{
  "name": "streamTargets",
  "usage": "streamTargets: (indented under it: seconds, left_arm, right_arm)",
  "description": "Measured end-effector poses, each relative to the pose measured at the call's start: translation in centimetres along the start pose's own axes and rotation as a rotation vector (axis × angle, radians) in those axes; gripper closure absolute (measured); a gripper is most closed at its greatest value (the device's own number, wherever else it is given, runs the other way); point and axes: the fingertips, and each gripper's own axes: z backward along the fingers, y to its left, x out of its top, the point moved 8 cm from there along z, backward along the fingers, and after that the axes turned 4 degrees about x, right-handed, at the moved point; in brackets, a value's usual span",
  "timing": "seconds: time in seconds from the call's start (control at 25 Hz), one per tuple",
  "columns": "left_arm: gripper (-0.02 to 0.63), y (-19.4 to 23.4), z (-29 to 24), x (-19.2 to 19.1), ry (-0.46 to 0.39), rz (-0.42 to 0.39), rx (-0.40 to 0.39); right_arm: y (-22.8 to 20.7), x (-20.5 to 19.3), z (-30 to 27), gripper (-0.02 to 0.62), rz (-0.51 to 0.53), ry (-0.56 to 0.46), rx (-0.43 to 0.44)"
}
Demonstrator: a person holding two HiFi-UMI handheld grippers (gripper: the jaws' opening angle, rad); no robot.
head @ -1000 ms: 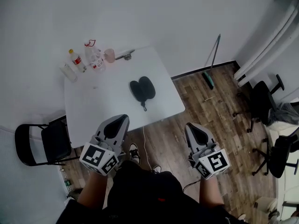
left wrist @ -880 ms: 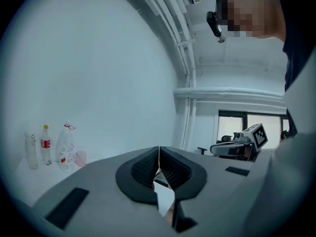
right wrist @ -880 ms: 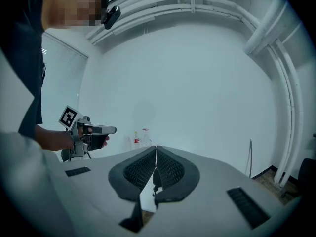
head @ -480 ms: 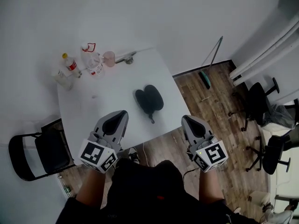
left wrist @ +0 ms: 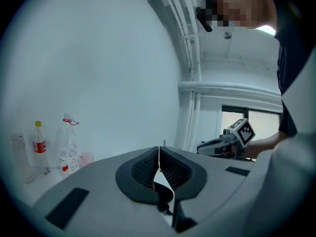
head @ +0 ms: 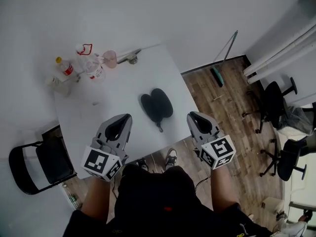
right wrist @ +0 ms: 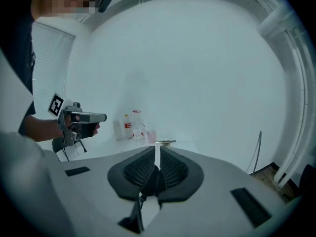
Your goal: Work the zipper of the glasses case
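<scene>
A black glasses case [head: 157, 104] lies on the white table [head: 113, 100], its zipper pull [head: 159, 128] trailing toward the near edge. My left gripper [head: 123, 117] hovers over the table's near edge, to the left of the case and short of it, jaws shut and empty. The right gripper [head: 192, 115] hangs just off the table's right front corner, also shut with nothing in it. In the left gripper view the pads [left wrist: 148, 168] meet in a thin line, and the right gripper view shows its own pads [right wrist: 170, 169] closed the same way.
Two bottles [head: 63, 69] [head: 91, 65], a pink cup [head: 109, 58] and a metal piece [head: 131, 58] stand at the table's far edge. A black folding chair [head: 37, 164] is at the left. Office chairs [head: 276, 102] and a leaning mop [head: 223, 58] stand on the wooden floor at the right.
Both grippers have come forward and closer to the table and the case. Their jaws stayed shut. The case has not moved on the table.
</scene>
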Motion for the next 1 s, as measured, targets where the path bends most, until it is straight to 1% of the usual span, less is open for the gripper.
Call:
streamTargets:
  seconds: [0.04, 0.08, 0.12, 0.16, 0.28, 0.4, 0.56, 0.8, 0.88, 0.96, 1.0]
  left_arm:
    - [0.581, -0.2, -0.3, -0.2, -0.001, 0.013, 0.012]
    - [0.581, -0.3, -0.5, -0.5, -0.004, 0.027, 0.025]
    - [0.581, -0.4, -0.8, -0.9, -0.009, 0.044, 0.034]
    - [0.581, -0.5, -1.2, -1.3, -0.014, 0.063, 0.040]
    - [0.581, -0.7, -1.8, -2.4, -0.014, 0.102, 0.057]
    - [0.581, -0.8, -2.0, -3.3, -0.001, 0.105, 0.078]
    - [0.581, -0.3, -1.8, -4.1, 0.009, 0.120, 0.100]
    - [0.581, 0.6, -1.8, -5.2, 0.032, 0.130, 0.102]
    - [0.581, 0.4, -1.7, -5.4, 0.035, 0.135, 0.075]
    - [0.581, 0.3, -1.6, -5.5, 0.030, 0.144, 0.022]
    - [0.581, 0.4, -1.7, -5.5, 0.027, 0.148, 0.000]
  right_arm:
    - [-0.6, -0.6, -0.7, 0.572, -0.001, 0.025, 0.016]
    - [-1.1, -1.3, -1.6, 0.555, 0.000, 0.056, 0.039]
    - [-1.6, -2.0, -2.6, 0.474, 0.001, 0.089, 0.063]
    - [-2.2, -2.8, -3.6, 0.417, 0.001, 0.122, 0.083]
    - [-3.9, -5.6, -7.1, 0.414, 0.001, 0.213, 0.095]
    - [-5.1, -8.3, -10.4, 0.408, 0.010, 0.304, 0.080]
    - [-6.0, -11.2, -14.2, 0.408, -0.017, 0.412, 0.054]
    - [-6.7, -14.9, -18.7, 0.408, -0.024, 0.547, 0.039]
    - [-6.6, -16.0, -19.3, 0.408, -0.031, 0.586, 0.035]
    - [-6.5, -16.7, -19.6, 0.411, -0.035, 0.611, 0.023]
    - [-6.6, -16.9, -19.7, 0.446, -0.034, 0.613, 0.012]
